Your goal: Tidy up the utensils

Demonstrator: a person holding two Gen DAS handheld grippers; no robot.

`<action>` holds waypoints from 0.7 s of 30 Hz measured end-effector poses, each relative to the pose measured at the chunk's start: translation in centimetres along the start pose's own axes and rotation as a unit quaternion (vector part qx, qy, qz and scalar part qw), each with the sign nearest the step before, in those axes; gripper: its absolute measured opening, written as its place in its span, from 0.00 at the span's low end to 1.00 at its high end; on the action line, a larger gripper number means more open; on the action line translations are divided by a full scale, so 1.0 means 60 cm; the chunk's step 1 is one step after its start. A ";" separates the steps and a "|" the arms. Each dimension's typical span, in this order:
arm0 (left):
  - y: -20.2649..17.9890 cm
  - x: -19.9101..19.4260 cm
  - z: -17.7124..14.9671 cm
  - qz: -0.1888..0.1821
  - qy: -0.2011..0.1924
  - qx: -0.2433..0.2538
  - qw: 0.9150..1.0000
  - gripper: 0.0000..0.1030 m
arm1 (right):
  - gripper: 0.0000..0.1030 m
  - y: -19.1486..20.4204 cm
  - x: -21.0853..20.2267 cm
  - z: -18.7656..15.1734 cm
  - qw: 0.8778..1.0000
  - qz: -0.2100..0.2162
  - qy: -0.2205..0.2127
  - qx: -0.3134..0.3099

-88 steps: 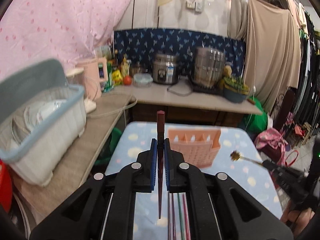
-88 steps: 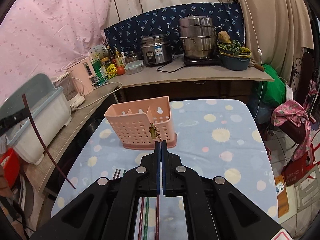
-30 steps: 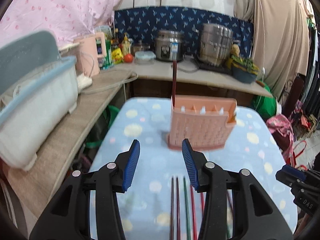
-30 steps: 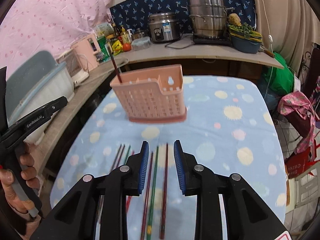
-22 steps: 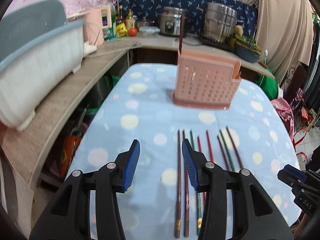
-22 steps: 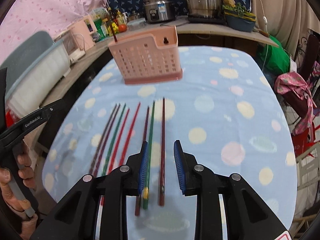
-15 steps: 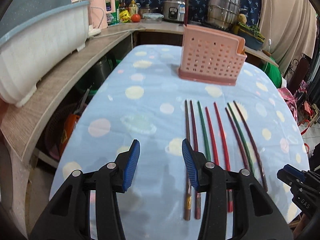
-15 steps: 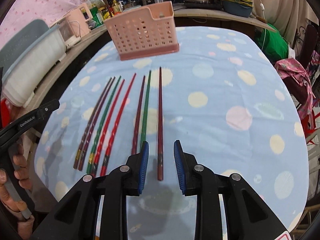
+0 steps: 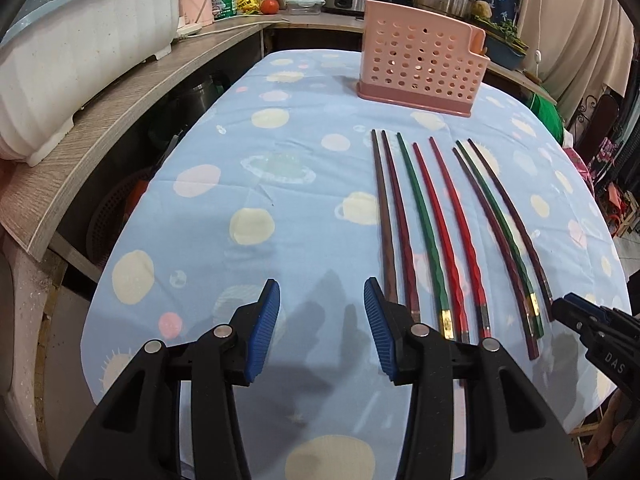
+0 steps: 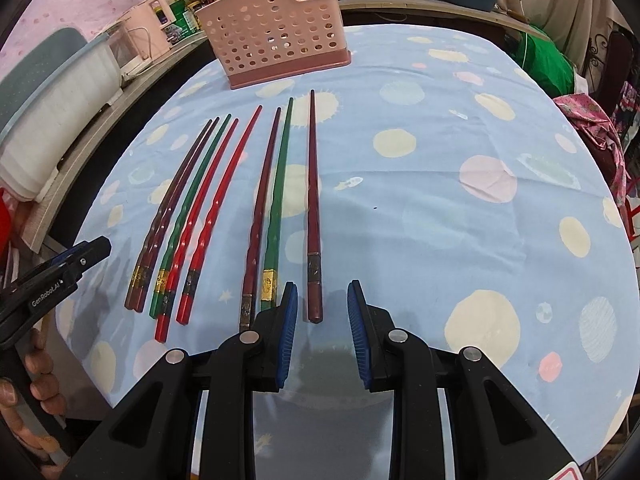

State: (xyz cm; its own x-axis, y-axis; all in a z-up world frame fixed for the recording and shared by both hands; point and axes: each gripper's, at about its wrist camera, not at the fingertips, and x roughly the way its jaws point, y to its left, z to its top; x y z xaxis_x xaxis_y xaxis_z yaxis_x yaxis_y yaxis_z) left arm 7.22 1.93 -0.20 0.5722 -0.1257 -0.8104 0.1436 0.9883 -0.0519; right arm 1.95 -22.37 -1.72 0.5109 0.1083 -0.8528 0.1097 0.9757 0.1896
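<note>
Presently catalogued: eight chopsticks [image 10: 224, 204], laid side by side lengthwise along the near edge of the blue dotted tablecloth [image 10: 460, 216]. One pink perforated utensil holder [image 10: 276, 24] is stood toward the far edge, a dark chopstick upright inside. Left gripper [image 9: 320, 326] is held partly open, empty, above bare cloth beside the leftmost sticks. Right gripper [image 10: 322, 330] is held partly open, empty, its fingers flanking the rightmost maroon chopstick [image 10: 313, 208] without contact.

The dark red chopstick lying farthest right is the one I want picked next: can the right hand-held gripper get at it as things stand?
Probably yes. The right hand-held gripper stands open, and the dark red chopstick lies flat with its butt end between the fingertips. Nothing covers it; the green chopstick lies apart beside it.
</note>
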 end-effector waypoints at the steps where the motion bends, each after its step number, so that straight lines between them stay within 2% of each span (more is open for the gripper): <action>1: -0.001 -0.001 -0.002 0.000 0.001 0.001 1.000 0.41 | 0.24 0.000 0.001 -0.001 1.000 0.000 0.000 0.000; 8: -0.012 -0.002 -0.015 -0.009 0.007 0.008 1.000 0.41 | 0.21 0.000 0.003 -0.002 1.000 -0.002 -0.002 -0.001; 16: -0.024 0.002 -0.026 -0.021 0.018 0.014 1.000 0.41 | 0.08 0.000 0.008 -0.008 1.000 -0.020 -0.010 -0.011; 21: -0.034 0.005 -0.030 -0.024 0.022 0.021 0.999 0.41 | 0.08 -0.003 0.007 -0.009 1.000 -0.017 -0.011 -0.009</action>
State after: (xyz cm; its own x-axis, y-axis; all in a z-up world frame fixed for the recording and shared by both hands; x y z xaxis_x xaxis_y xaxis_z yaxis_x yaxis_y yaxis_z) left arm 5.66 0.05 -1.39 0.5272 -0.1682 -0.8329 0.2043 0.9766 -0.0679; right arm 1.69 -22.38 -2.34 0.5257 0.0701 -0.8478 0.1133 0.9819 0.1514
